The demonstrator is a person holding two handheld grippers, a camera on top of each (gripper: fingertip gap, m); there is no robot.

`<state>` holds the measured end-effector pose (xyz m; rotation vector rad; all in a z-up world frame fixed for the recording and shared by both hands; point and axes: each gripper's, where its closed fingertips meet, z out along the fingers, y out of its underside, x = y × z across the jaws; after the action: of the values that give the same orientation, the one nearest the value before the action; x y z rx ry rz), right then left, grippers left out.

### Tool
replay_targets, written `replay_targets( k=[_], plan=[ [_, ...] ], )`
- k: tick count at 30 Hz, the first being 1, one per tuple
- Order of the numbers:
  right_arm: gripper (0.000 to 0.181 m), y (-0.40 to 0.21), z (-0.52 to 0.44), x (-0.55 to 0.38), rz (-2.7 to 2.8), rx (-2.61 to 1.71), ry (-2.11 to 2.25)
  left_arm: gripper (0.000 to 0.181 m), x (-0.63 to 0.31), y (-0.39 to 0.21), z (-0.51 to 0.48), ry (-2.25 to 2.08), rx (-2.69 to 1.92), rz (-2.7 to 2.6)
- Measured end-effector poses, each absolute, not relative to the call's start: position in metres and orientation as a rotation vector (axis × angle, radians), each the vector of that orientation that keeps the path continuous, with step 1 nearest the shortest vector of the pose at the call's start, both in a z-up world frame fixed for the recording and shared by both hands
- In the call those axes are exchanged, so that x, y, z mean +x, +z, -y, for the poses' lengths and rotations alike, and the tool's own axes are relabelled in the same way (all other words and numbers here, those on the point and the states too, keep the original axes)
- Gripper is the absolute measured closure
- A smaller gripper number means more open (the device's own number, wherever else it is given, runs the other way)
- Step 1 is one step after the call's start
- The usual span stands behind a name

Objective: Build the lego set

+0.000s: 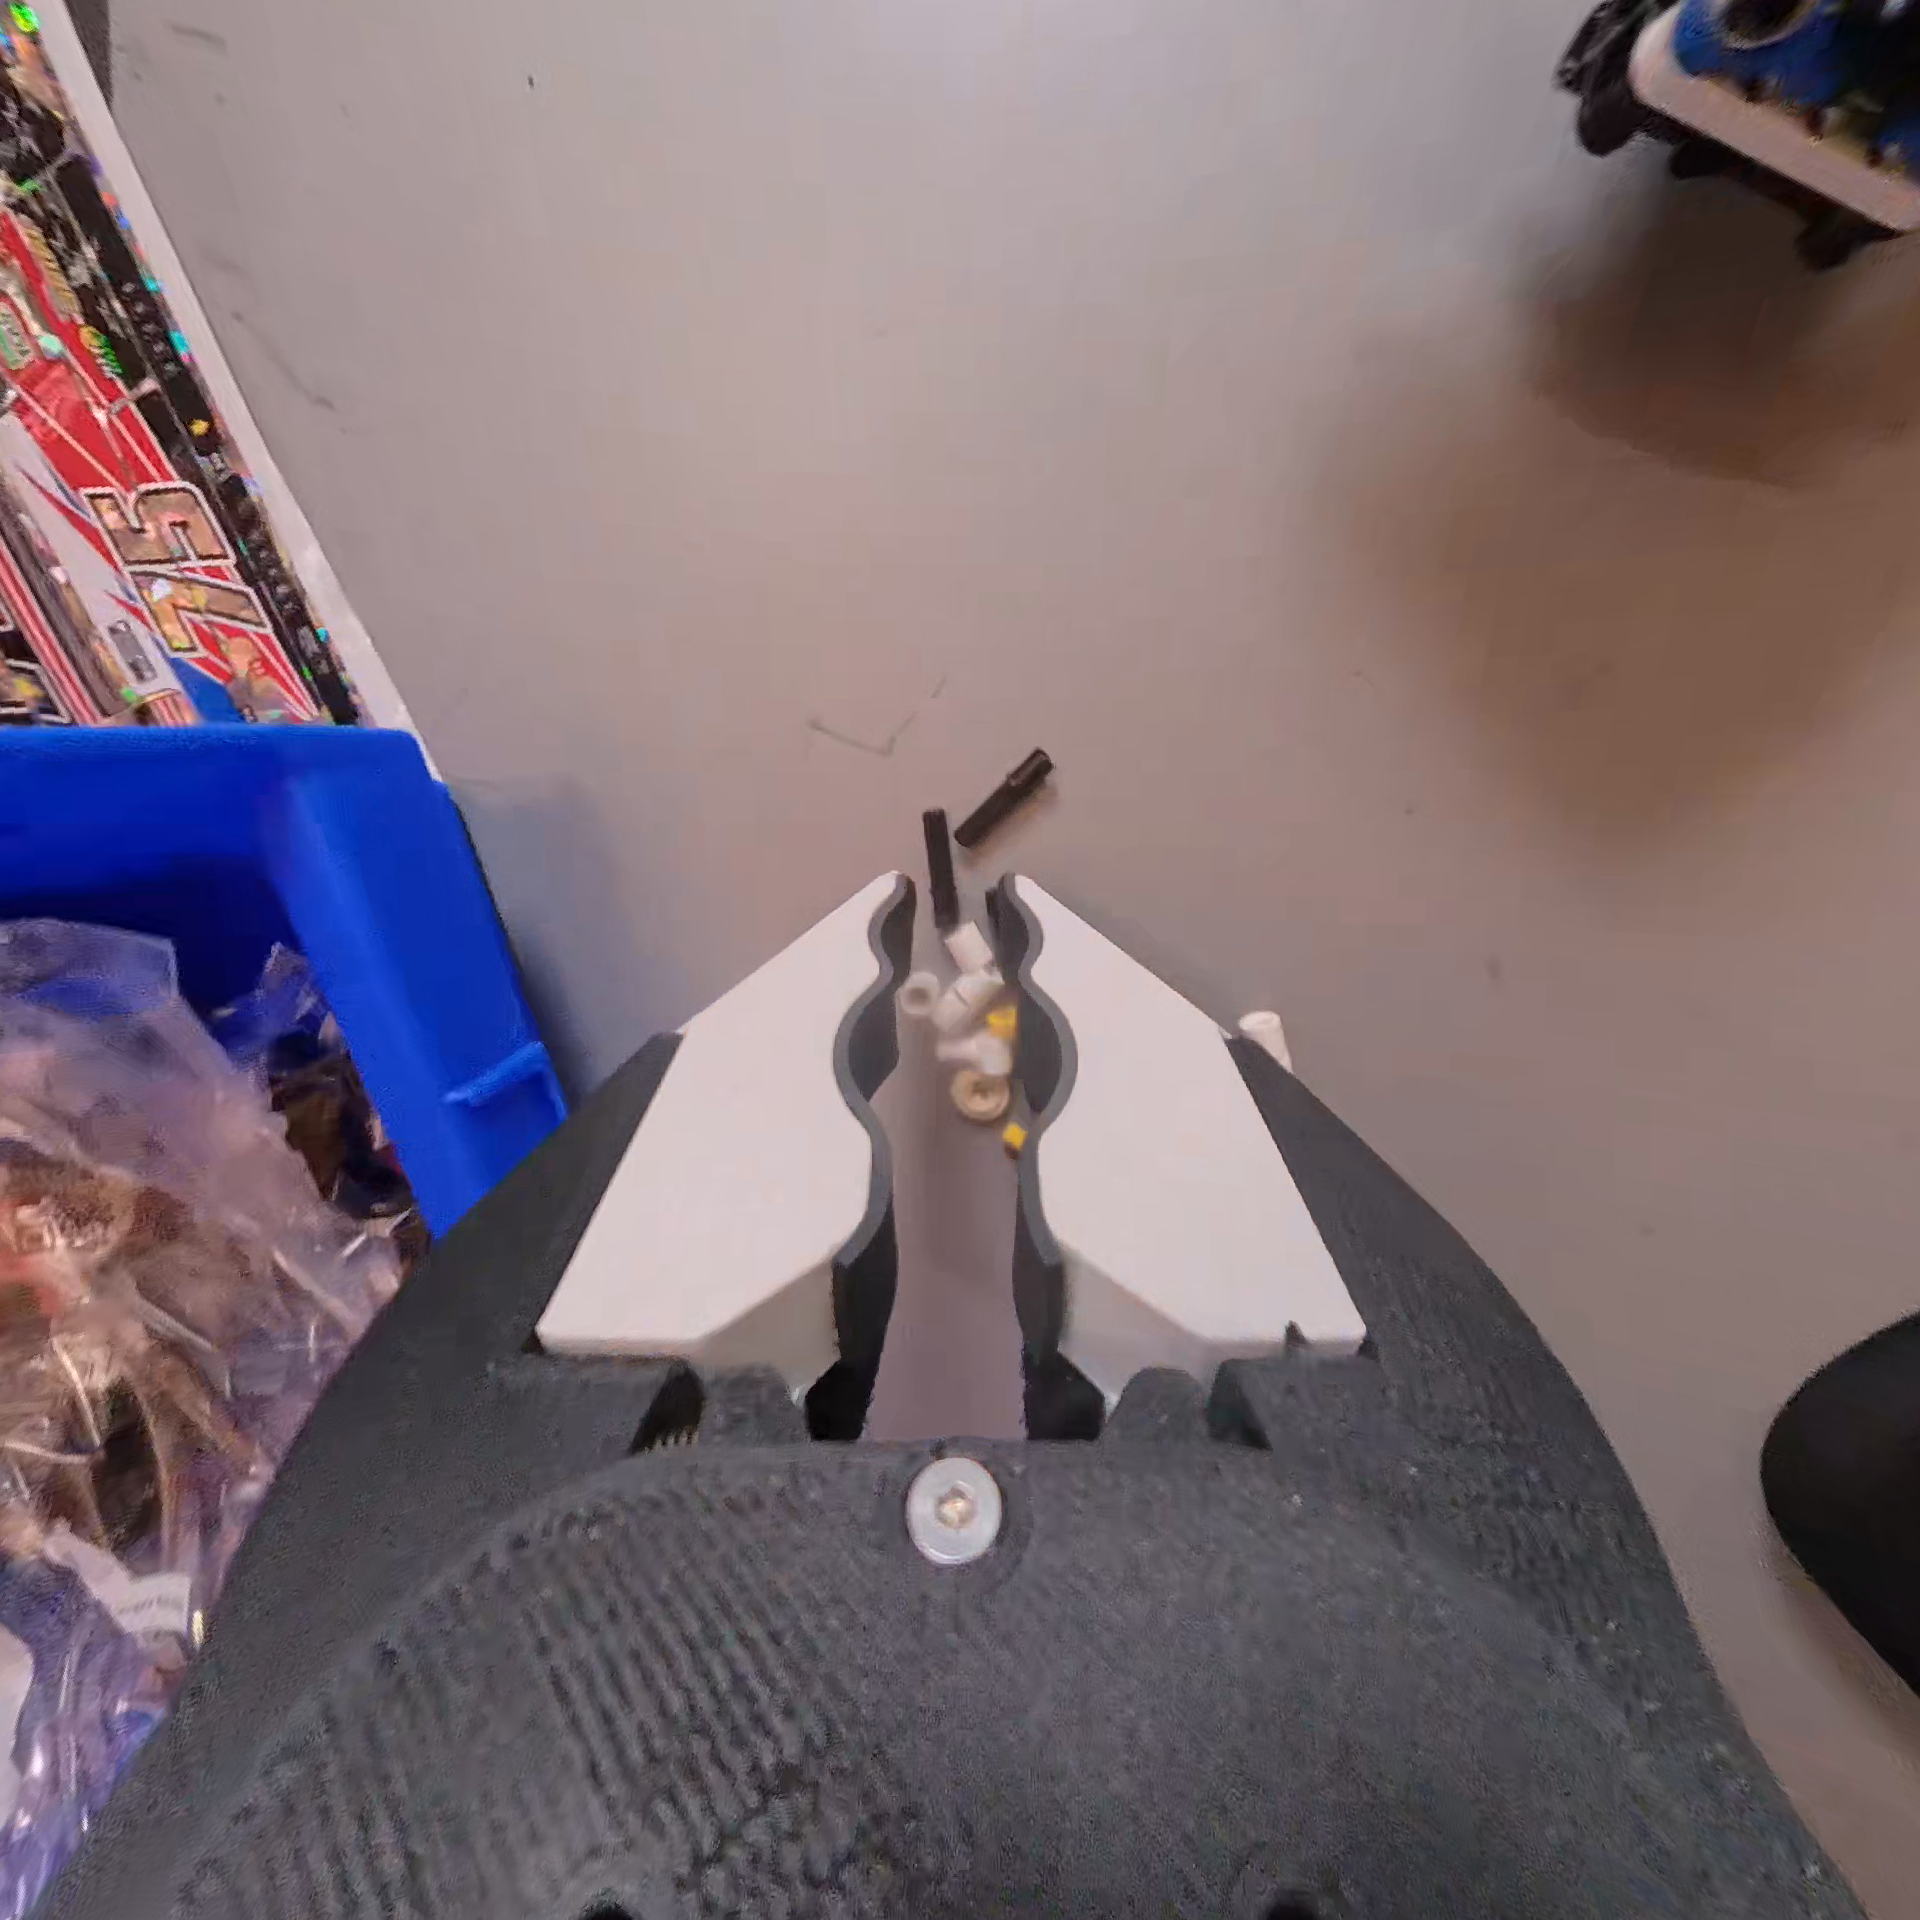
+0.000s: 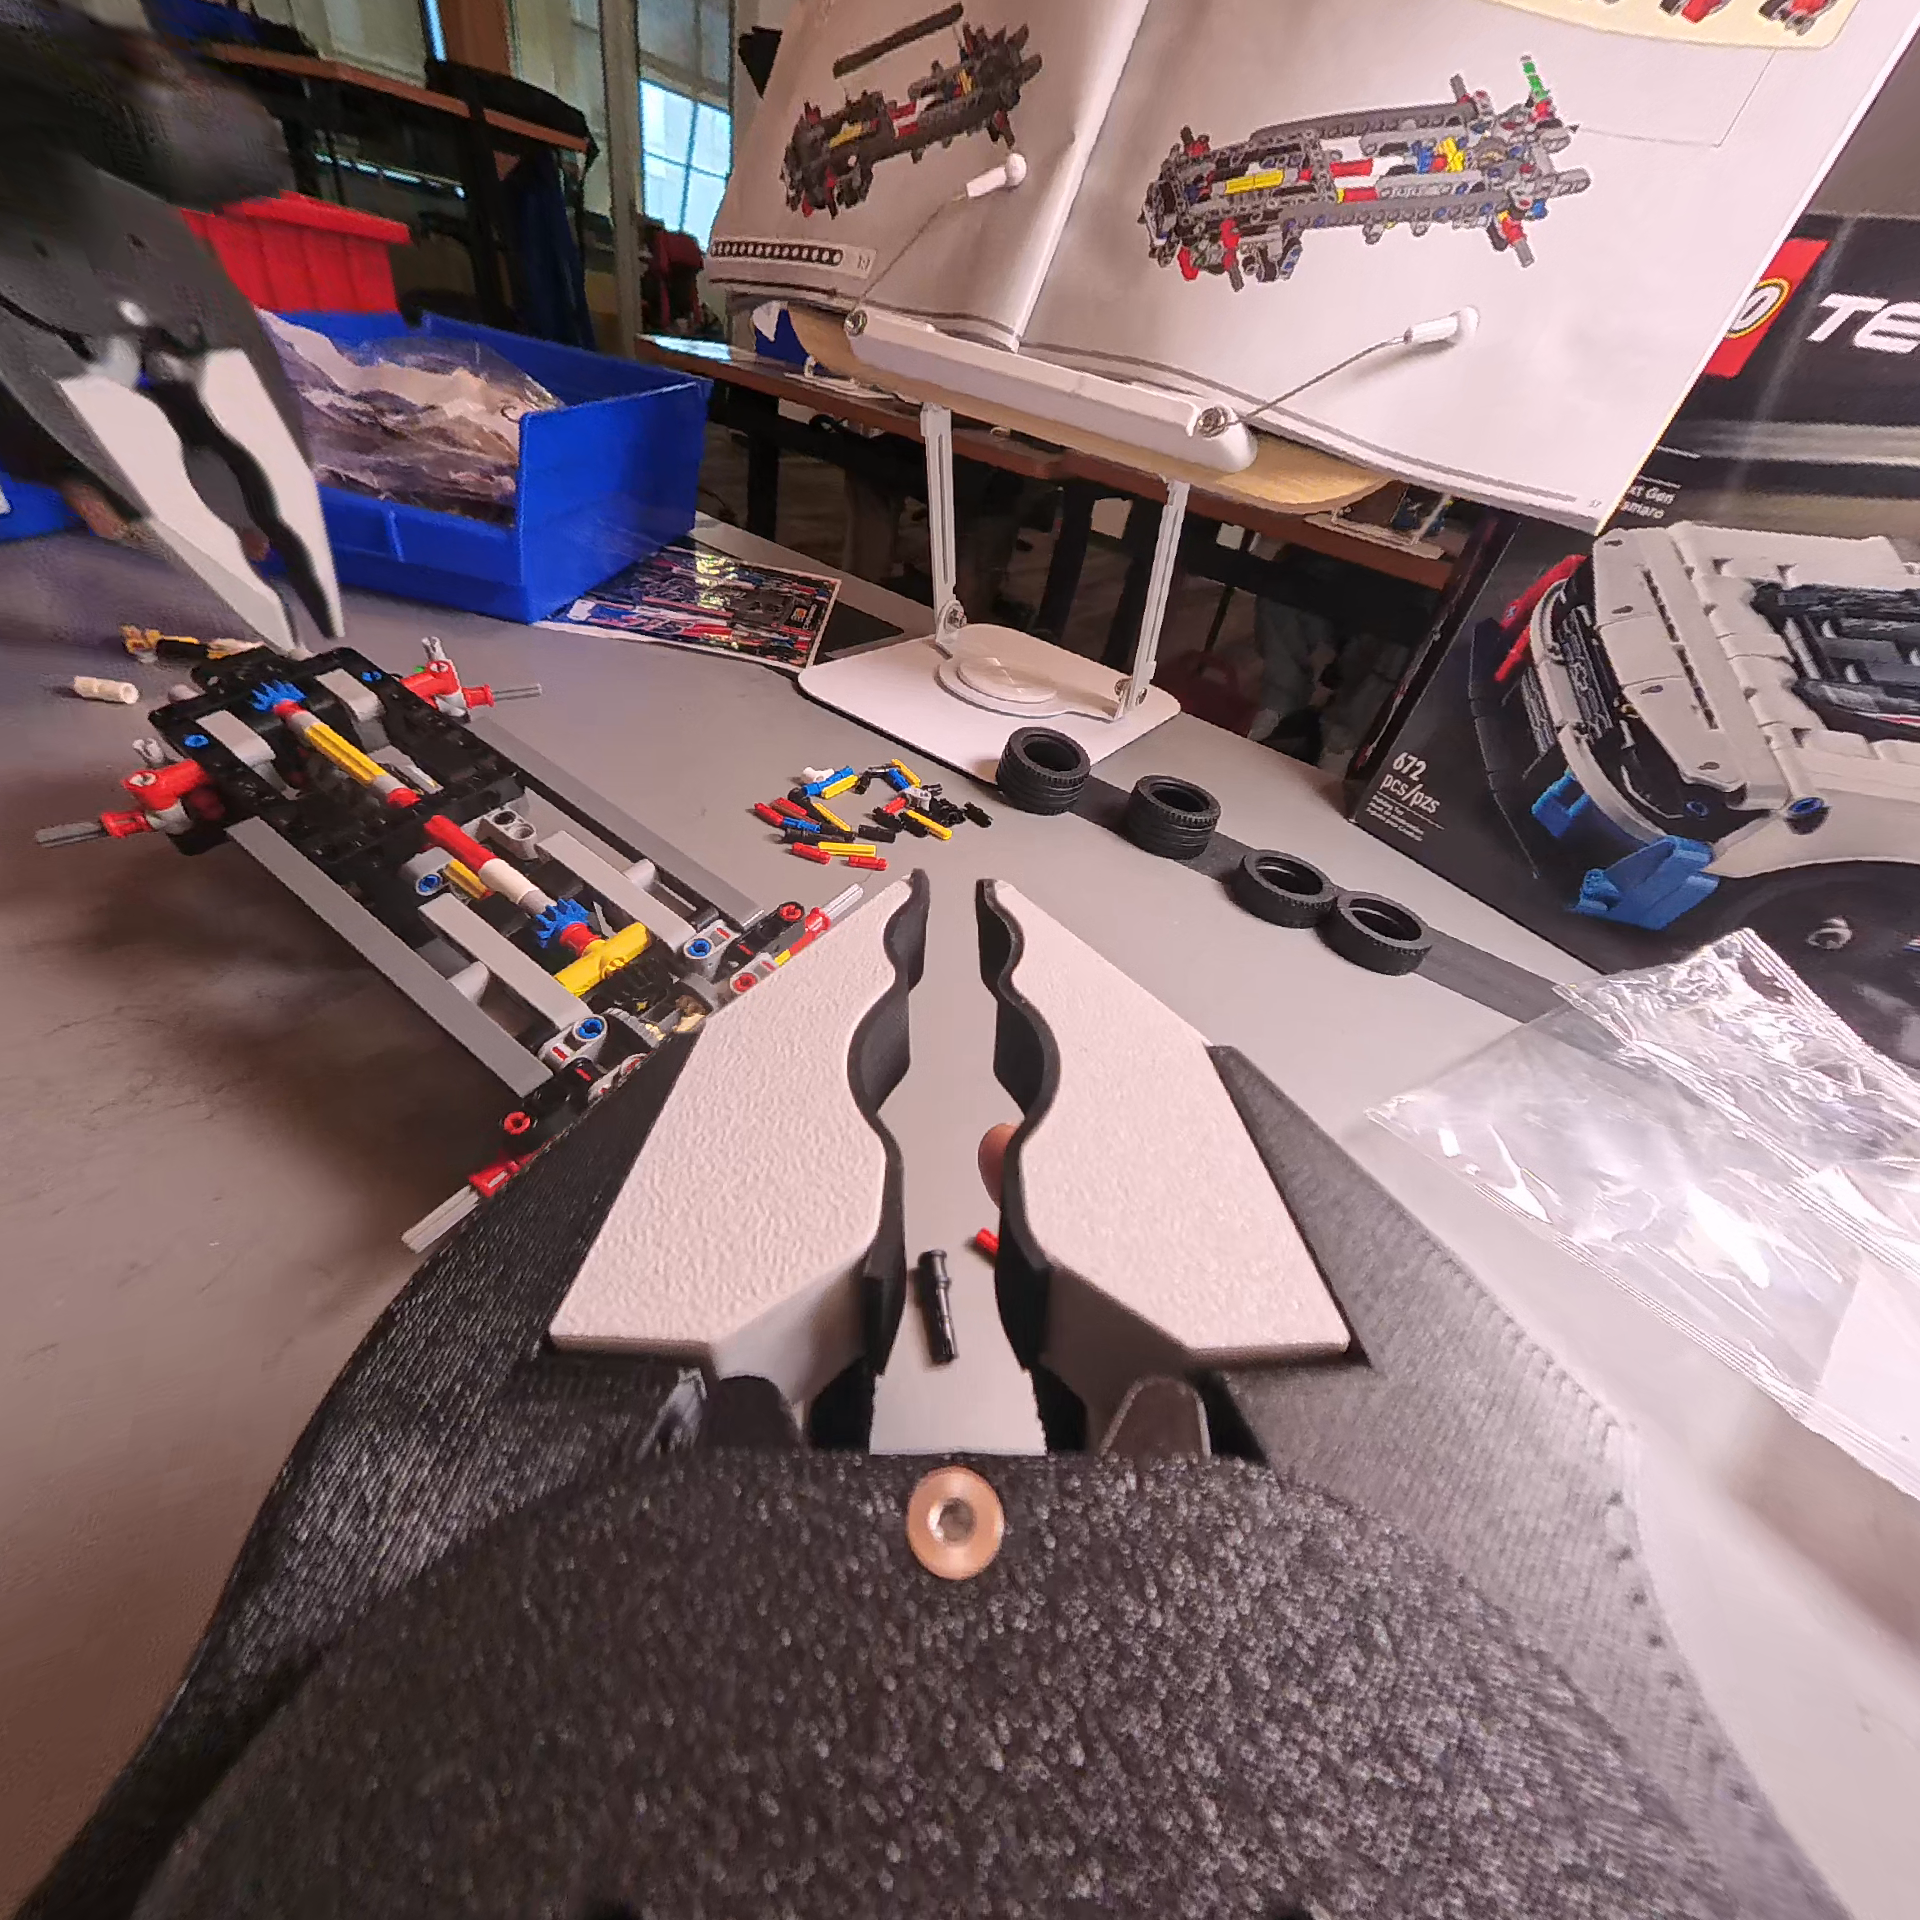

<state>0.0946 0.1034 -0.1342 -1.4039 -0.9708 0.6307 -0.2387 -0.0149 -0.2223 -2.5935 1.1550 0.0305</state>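
Note:
My left gripper [image 1: 954, 888] points down at the grey table with its jaws a little apart and nothing between the pads. Under its tips lies a small pile: two black axles [image 1: 940, 868], white bushes [image 1: 971, 1003], a tan gear [image 1: 982, 1093] and yellow bits. The right wrist view shows this gripper [image 2: 303, 623] at the far end of the long Lego chassis [image 2: 436, 831]. My right gripper [image 2: 951, 888] is open and empty, low over the table, just right of the chassis's near end. A black pin [image 2: 937, 1304] lies on the table between its fingers.
A blue bin [image 2: 582, 488] of plastic bags stands at the far left, with a sticker sheet [image 2: 707, 608] beside it. Loose coloured pins [image 2: 862, 816] and several tyres [image 2: 1044, 769] lie ahead. The instruction booklet on its stand [image 2: 1299, 229], the set's box [image 2: 1714, 727] and an empty bag [image 2: 1714, 1143] are to the right. The left gripper's tips are roughly 35 centimetres from the right gripper's.

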Motion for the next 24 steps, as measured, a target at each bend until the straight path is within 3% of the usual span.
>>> replay_targets(
  k=[11,24],
  plan=[
    [0.175,-0.130,-0.102,0.100,0.962,-1.399,0.686,0.178,-0.238,-0.236,0.007,-0.020,-2.685,-1.137],
    [0.175,-0.119,-0.095,0.101,0.963,-1.360,0.689,0.179,-0.235,-0.220,0.004,-0.285,-2.642,-0.890]
  ],
)
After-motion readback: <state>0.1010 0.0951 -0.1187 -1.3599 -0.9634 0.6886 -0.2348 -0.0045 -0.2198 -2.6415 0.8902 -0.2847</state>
